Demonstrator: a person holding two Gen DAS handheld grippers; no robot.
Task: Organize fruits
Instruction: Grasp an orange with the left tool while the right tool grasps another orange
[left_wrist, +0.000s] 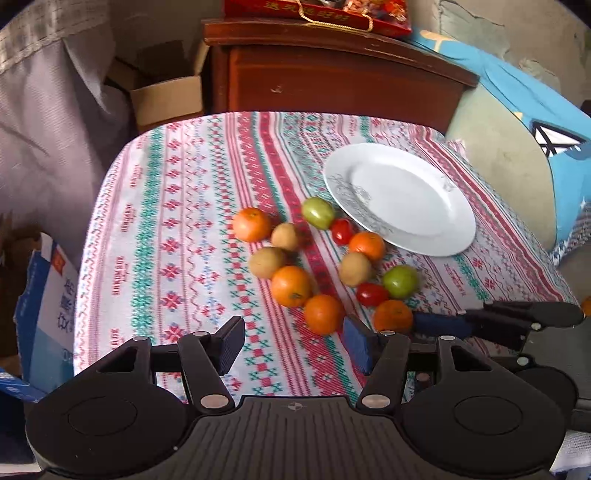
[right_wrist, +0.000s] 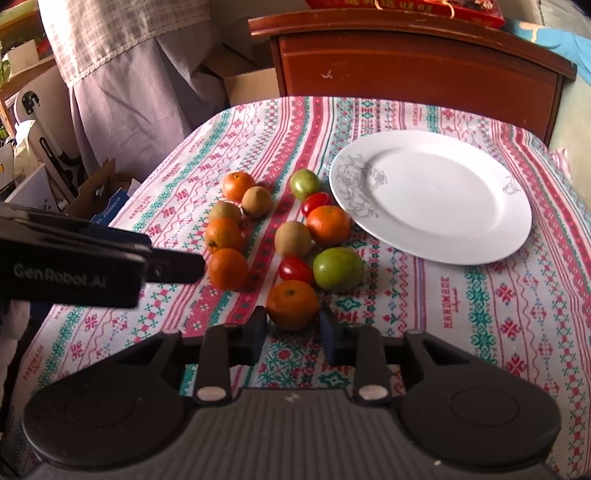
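Several oranges, kiwis, green tomatoes and red cherry tomatoes lie in two loose groups on the patterned tablecloth (left_wrist: 177, 229), left of an empty white plate (left_wrist: 402, 199) (right_wrist: 436, 195). My right gripper (right_wrist: 293, 326) is open, its fingers on either side of the nearest orange (right_wrist: 293, 304) (left_wrist: 393, 316), not closed on it. My left gripper (left_wrist: 293, 341) is open and empty, just in front of another orange (left_wrist: 323, 314) (right_wrist: 228, 268). Each gripper shows from the side in the other's view: the left (right_wrist: 177, 264), the right (left_wrist: 454, 323).
A dark wooden cabinet (left_wrist: 332, 74) stands behind the table with a red gift box (left_wrist: 317, 13) on top. Cardboard boxes (left_wrist: 166, 96) and a grey cover (left_wrist: 55, 122) are at the left, a blue sheet (left_wrist: 535, 110) at the right.
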